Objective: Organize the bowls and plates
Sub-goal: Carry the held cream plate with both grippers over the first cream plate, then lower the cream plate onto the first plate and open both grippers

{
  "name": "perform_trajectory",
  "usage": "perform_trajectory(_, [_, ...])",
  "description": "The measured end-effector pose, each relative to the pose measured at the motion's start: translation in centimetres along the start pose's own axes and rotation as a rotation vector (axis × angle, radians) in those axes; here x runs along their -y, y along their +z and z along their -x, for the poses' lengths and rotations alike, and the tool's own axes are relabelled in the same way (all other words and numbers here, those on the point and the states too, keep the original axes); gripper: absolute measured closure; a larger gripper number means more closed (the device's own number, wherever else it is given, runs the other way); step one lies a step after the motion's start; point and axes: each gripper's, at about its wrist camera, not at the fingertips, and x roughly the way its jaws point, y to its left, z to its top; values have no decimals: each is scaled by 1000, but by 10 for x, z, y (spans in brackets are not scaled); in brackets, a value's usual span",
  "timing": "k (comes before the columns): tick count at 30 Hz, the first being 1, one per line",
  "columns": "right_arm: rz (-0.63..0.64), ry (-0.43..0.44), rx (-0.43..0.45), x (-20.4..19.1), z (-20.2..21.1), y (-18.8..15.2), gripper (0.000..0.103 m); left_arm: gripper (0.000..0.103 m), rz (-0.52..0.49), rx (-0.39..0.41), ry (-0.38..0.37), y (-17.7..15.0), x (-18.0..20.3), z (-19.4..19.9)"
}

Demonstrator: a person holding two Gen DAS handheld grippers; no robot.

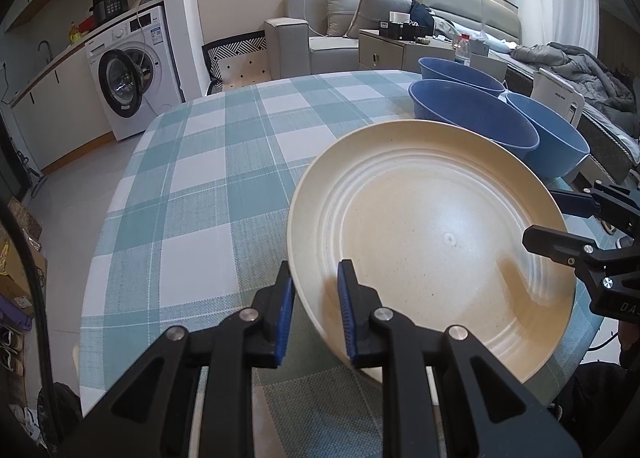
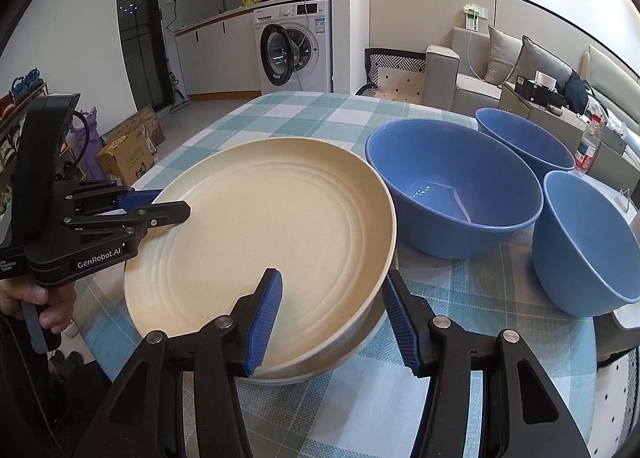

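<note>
- Left wrist view: the left gripper is clamped on the near rim of the cream plate, tilted above the checked tabletop; three blue bowls stand beyond.
- Right wrist view: the right gripper straddles the plate's near-right rim, pads apart and not pressing.

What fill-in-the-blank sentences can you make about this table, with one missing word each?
1. The left tongs are shut on the rim of the cream ___.
2. Beside it stand ___ blue bowls.
3. The right tongs straddle the same rim without pressing it, so they are ___.
Missing words: plate; three; open.
</note>
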Motion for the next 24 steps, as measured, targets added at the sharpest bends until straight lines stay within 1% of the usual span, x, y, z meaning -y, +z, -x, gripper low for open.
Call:
perform_trajectory(9, [0, 4, -20, 1, -8, -3, 48, 84, -9, -18, 11, -2, 2, -6])
perform_trajectory(13, [-8, 4, -31, 3, -13, -4, 48, 84, -8, -26, 3, -3, 2, -9])
perform_trajectory(24, [-10, -13, -38, 6, -17, -6, 48, 83, -9, -23, 3, -5, 5, -11])
